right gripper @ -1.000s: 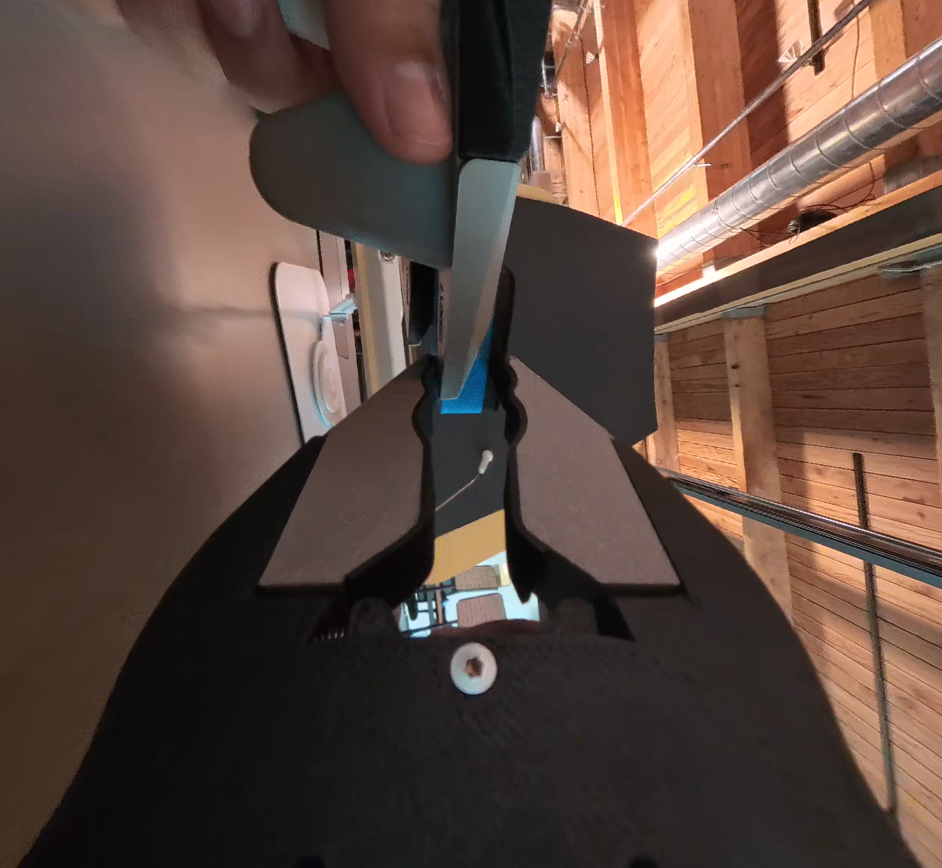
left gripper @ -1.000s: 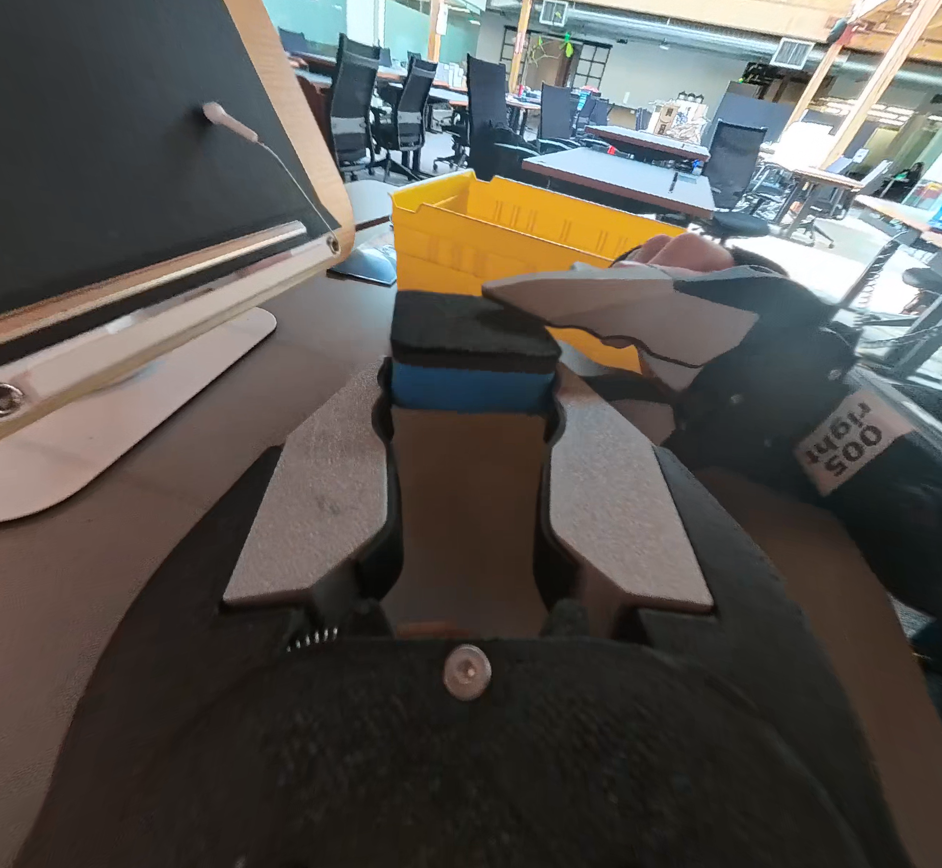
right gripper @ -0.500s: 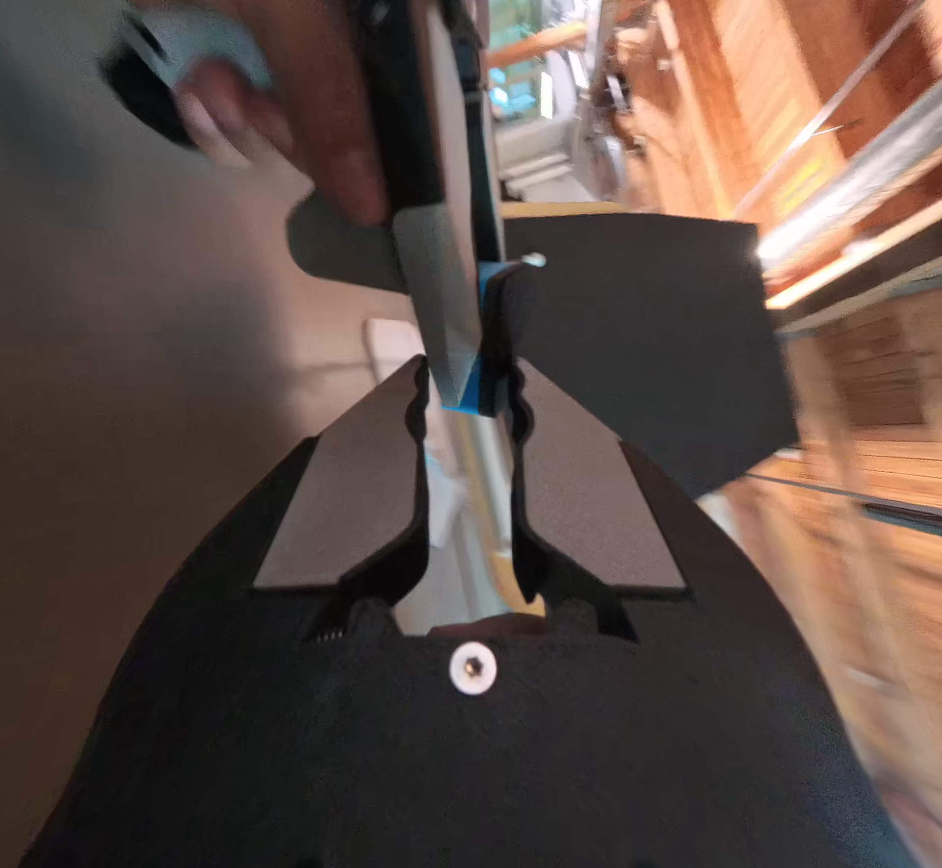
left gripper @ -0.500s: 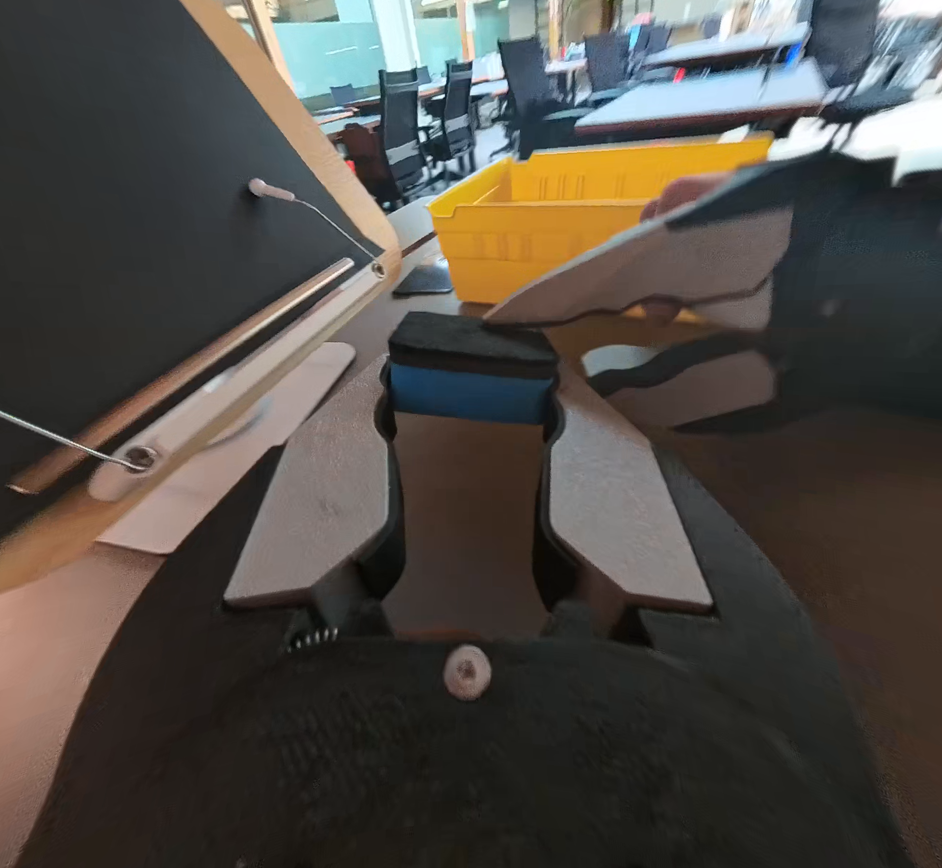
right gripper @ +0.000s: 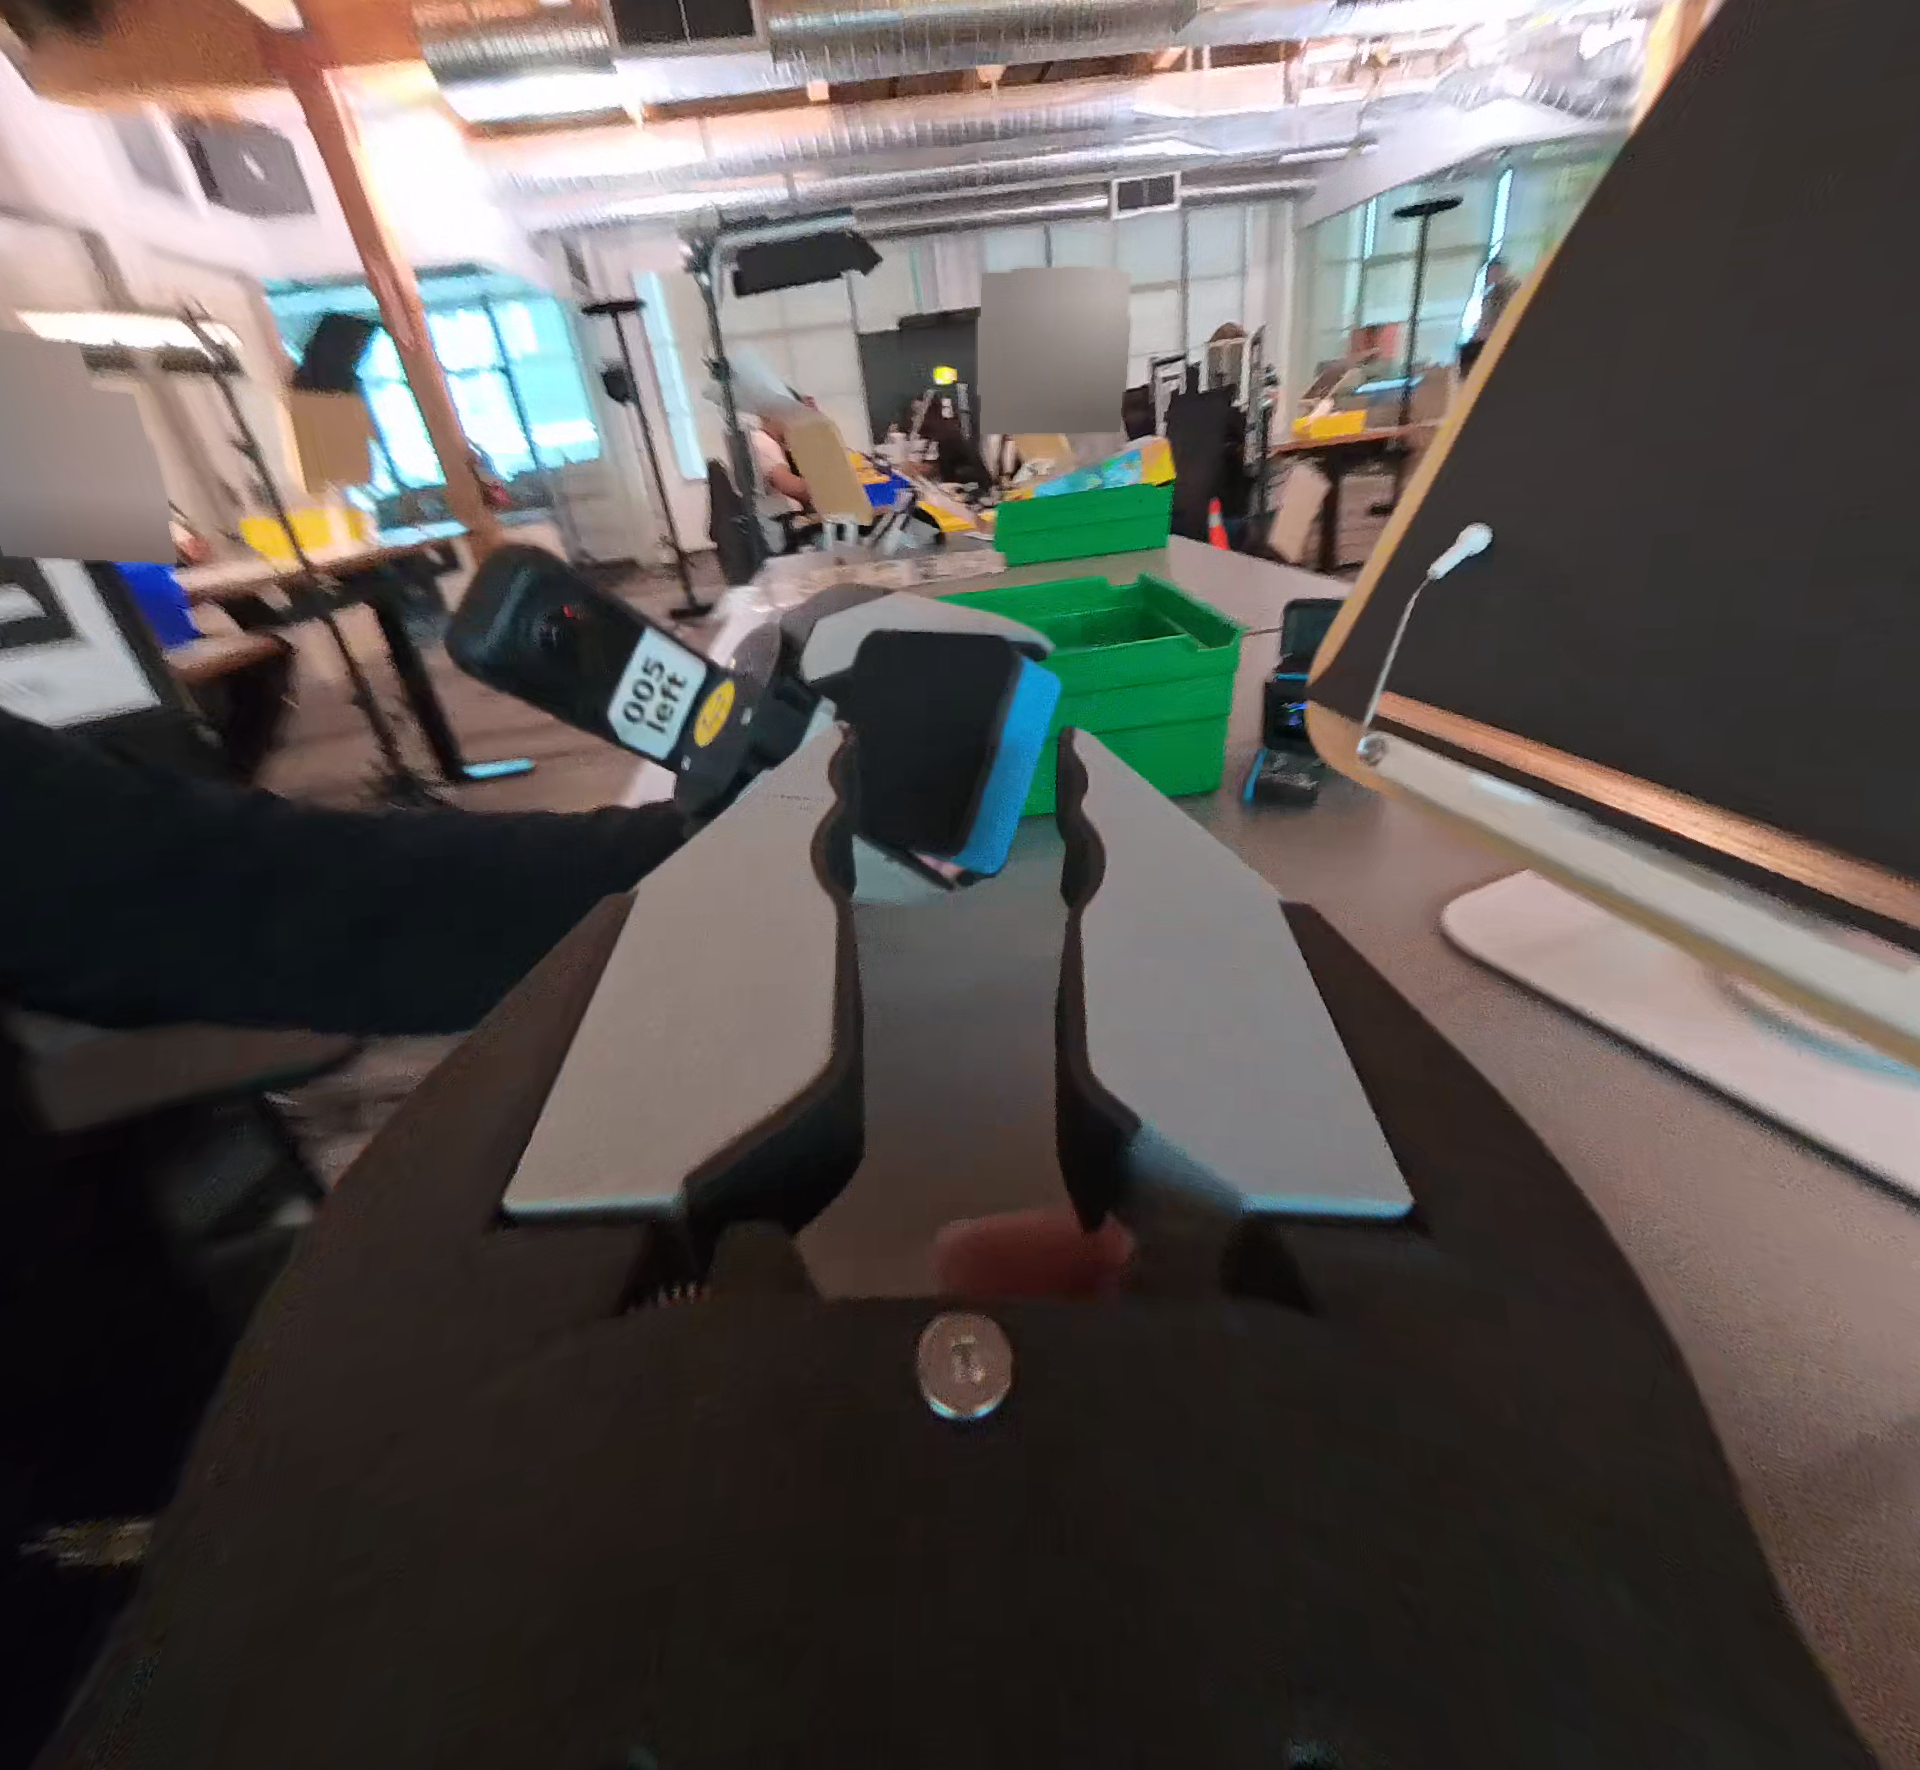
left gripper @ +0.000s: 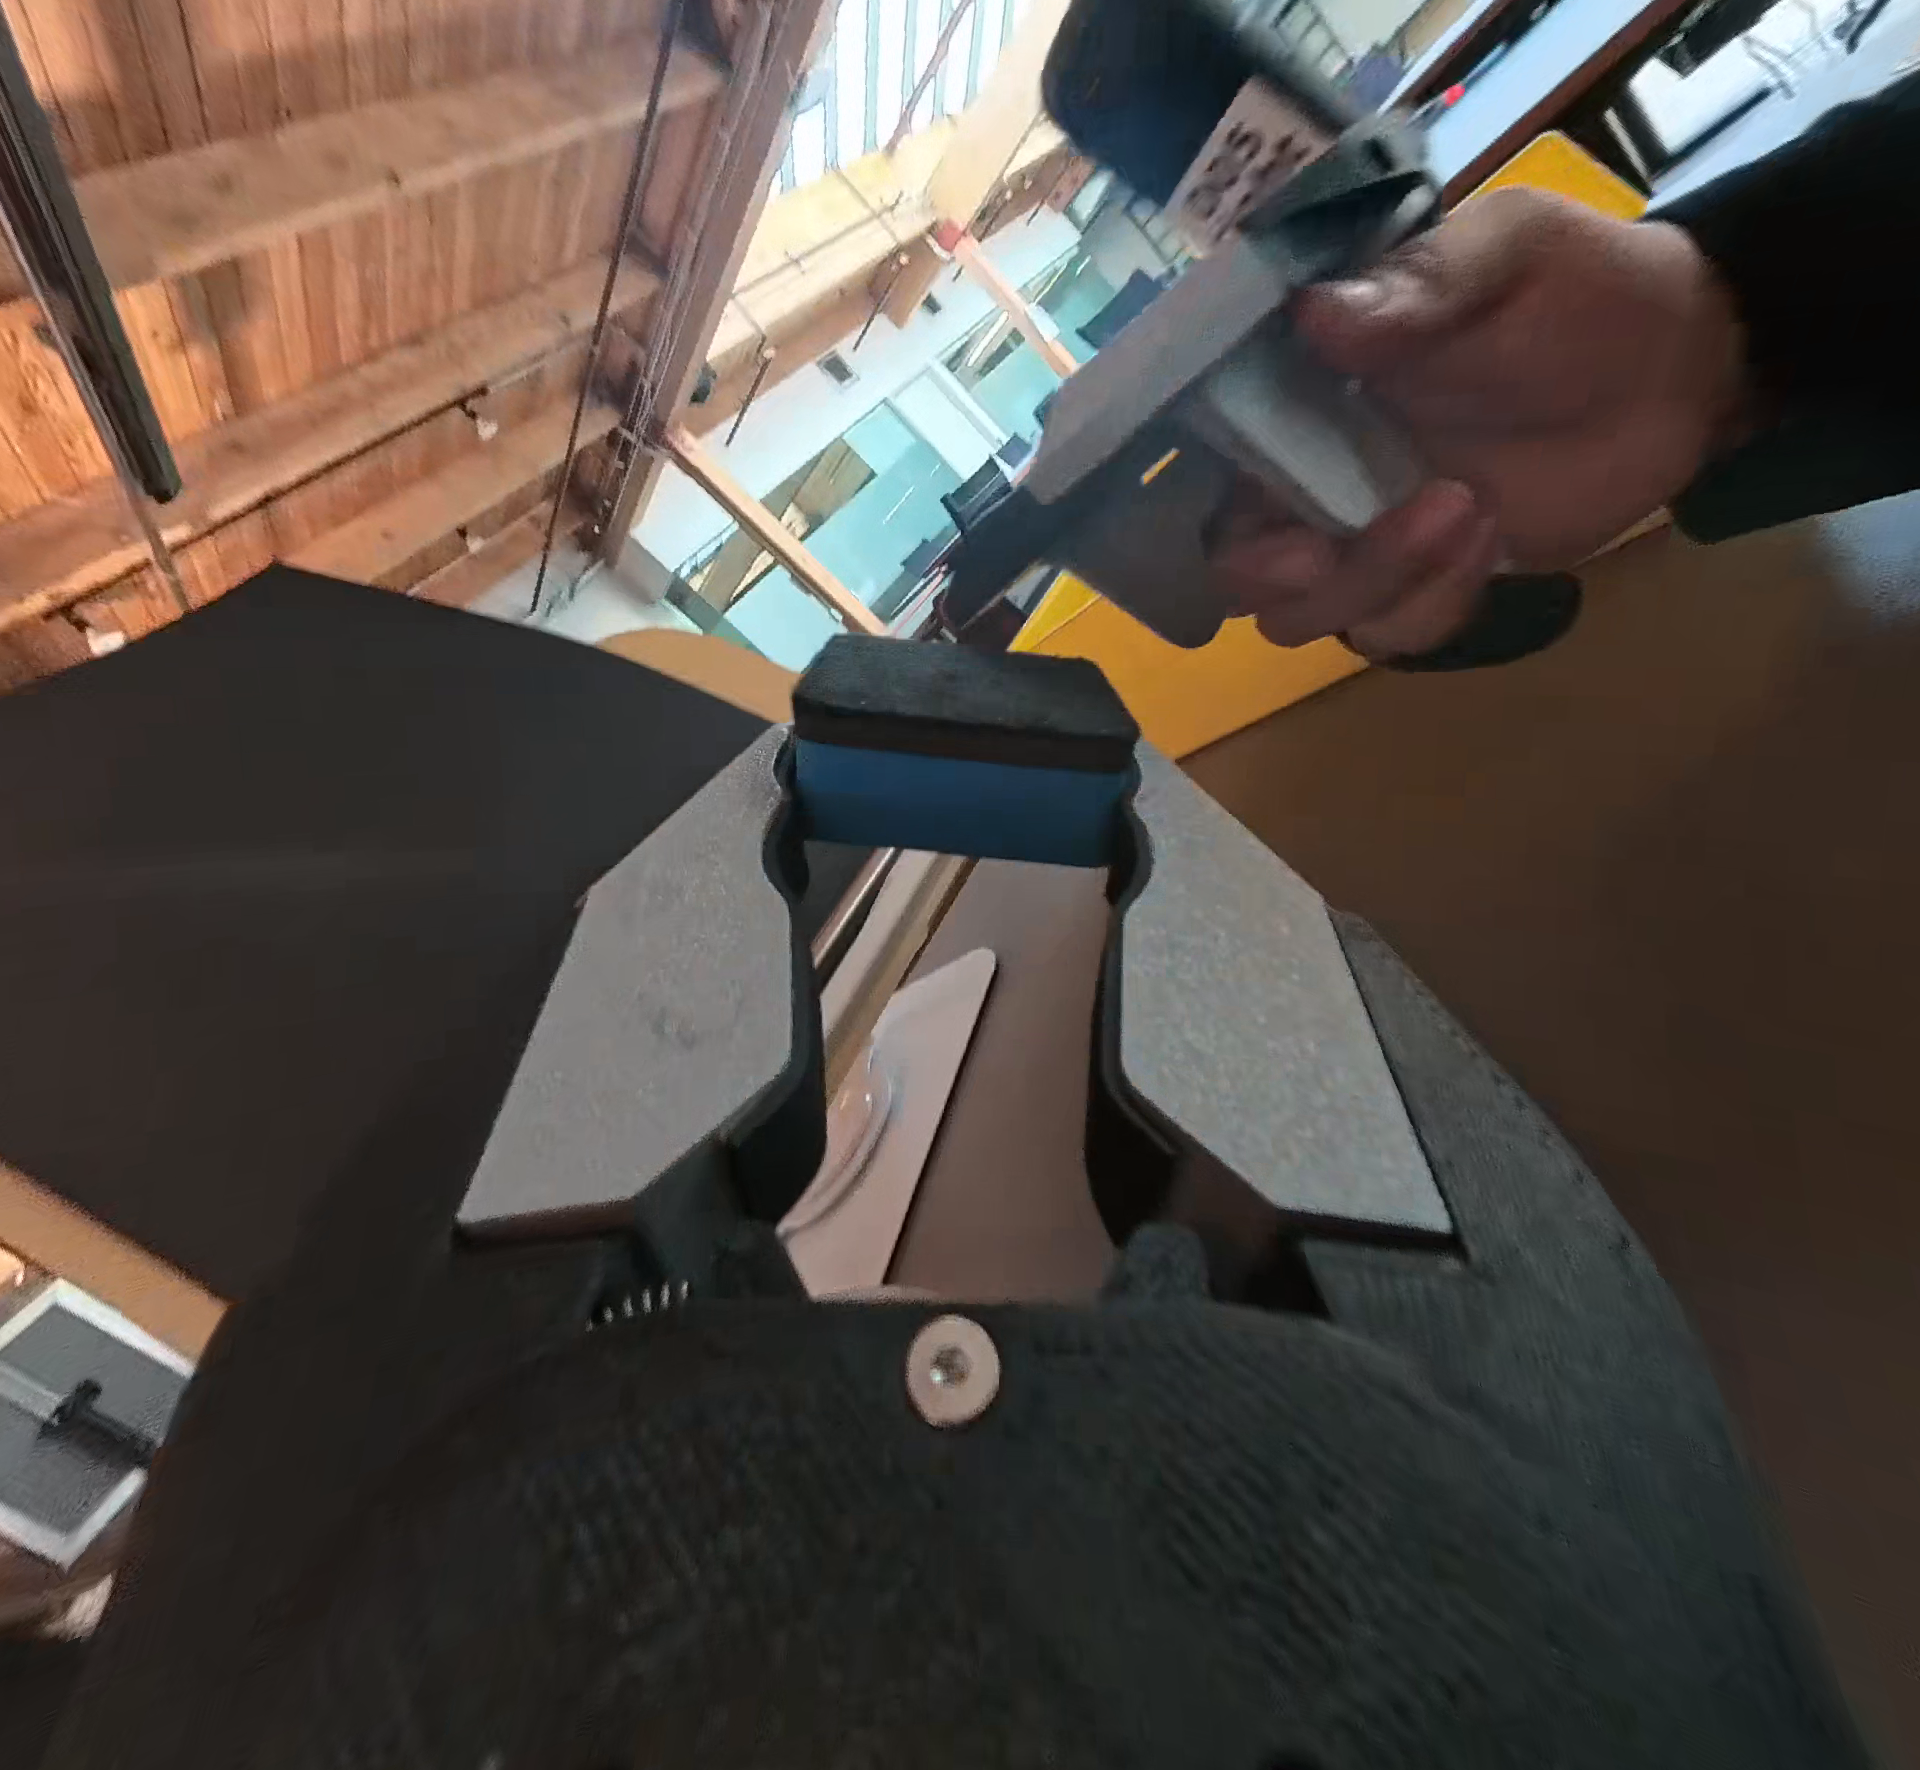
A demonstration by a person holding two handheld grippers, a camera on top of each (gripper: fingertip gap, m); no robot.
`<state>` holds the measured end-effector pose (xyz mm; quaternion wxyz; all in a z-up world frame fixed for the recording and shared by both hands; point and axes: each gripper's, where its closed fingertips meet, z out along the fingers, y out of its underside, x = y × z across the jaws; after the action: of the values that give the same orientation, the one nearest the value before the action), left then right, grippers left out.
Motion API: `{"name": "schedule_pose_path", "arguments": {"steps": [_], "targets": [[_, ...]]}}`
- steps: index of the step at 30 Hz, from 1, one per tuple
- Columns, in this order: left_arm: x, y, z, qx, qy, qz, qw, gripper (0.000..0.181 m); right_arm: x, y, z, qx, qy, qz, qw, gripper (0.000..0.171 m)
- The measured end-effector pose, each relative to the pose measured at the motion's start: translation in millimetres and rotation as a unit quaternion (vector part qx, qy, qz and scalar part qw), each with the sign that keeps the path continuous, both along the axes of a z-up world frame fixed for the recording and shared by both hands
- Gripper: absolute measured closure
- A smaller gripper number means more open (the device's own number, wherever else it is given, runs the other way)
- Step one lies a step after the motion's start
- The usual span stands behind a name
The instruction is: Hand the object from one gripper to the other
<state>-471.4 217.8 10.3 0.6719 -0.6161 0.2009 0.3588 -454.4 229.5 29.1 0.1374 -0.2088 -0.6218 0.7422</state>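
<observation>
Looks mid-handover, judging by the layout: giver loaded, receiver lined up but not yet on. At far left of the left wrist view, a big slanted black board with a pale wooden edge (left gripper: 312,837). At centre, the left gripper (left gripper: 956,785), clamped tight on a small rectangular block of blue foam with a black felt face (left gripper: 966,707), pinched by its two short ends at the very fingertips, black face up, held clear of the brown table (left gripper: 1558,941). Up and to the right, the right gripper (left gripper: 987,567) in a bare hand (left gripper: 1507,411), seen side-on, tips near the block's far edge yet apart from it, with a yellow plastic bin (left gripper: 1195,681) behind. Over in the right wrist view, again from the left: a dark sleeve (right gripper: 312,889), then the left gripper carrying the block (right gripper: 935,744) tilted, blue layer to the right. Then the right gripper's own fingers (right gripper: 707,993), spread wide with nothing between them (seemingly framing the block, though probably just short of it; hard to tell through the blur). Behind, a green plastic bin (right gripper: 1132,681), and the board again at far right. Next, most likely: ease the right gripper forward to bracket the block's free faces, close firmly, and only then let the left fingers part, or else risk a drop onto the table.
</observation>
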Motion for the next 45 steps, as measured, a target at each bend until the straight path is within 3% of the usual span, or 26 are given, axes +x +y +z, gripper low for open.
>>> {"name": "schedule_pose_path", "arguments": {"steps": [3, 6, 9, 14, 19, 22, 24, 28, 31, 35, 39, 42, 45], "targets": [[14, 6, -2, -0.008, 0.021, -0.015, 1.0, 0.126, -3, 0, -6, -0.034, -0.077, 0.041, 0.996, 0.121], [23, 9, -2, -0.009, 0.034, -0.024, 0.999, 0.126, 0, -11, -18, -0.028, -0.123, 0.082, 0.989, 0.121], [24, 12, -6, -0.019, 0.04, -0.019, 0.999, 0.126, 11, -26, -28, 0.003, -0.129, 0.123, 0.984, 0.141], [11, 13, -15, -0.044, -0.002, 0.004, 0.999, 0.126, 2, -23, -31, 0.05, -0.094, 0.073, 0.992, 0.143], [-16, 15, -37, -0.088, -0.135, 0.036, 0.986, 0.125, -21, -9, -33, 0.157, 0.039, -0.077, 0.984, 0.147], [-29, 9, -37, -0.075, -0.224, 0.024, 0.971, 0.135, -30, 0, -32, 0.262, 0.163, -0.175, 0.935, 0.148], [-36, 6, -38, -0.074, -0.252, 0.024, 0.965, 0.14, -37, 7, -38, 0.346, 0.215, -0.227, 0.885, 0.148], [-43, 1, -40, -0.086, -0.216, 0.053, 0.971, 0.145, -47, 14, -59, 0.502, 0.308, -0.262, 0.764, 0.148], [-39, 3, -45, -0.11, -0.166, 0.064, 0.978, 0.151, -48, 11, -73, 0.543, 0.342, -0.24, 0.728, 0.148], [-31, 10, -62, -0.148, -0.131, 0.062, 0.978, 0.143, -43, 3, -74, 0.536, 0.352, -0.218, 0.736, 0.147], [-23, 12, -58, -0.144, -0.087, 0.056, 0.984, 0.149, -40, 0, -79, 0.543, 0.36, -0.199, 0.732, 0.147], [-17, 12, -64, -0.162, -0.034, 0.053, 0.985, 0.155, -38, -5, -85, 0.537, 0.342, -0.179, 0.75, 0.148], [-18, 10, -56, -0.155, 0.024, 0.072, 0.985, 0.157, -38, -6, -77, 0.489, 0.311, -0.186, 0.794, 0.15]]}}
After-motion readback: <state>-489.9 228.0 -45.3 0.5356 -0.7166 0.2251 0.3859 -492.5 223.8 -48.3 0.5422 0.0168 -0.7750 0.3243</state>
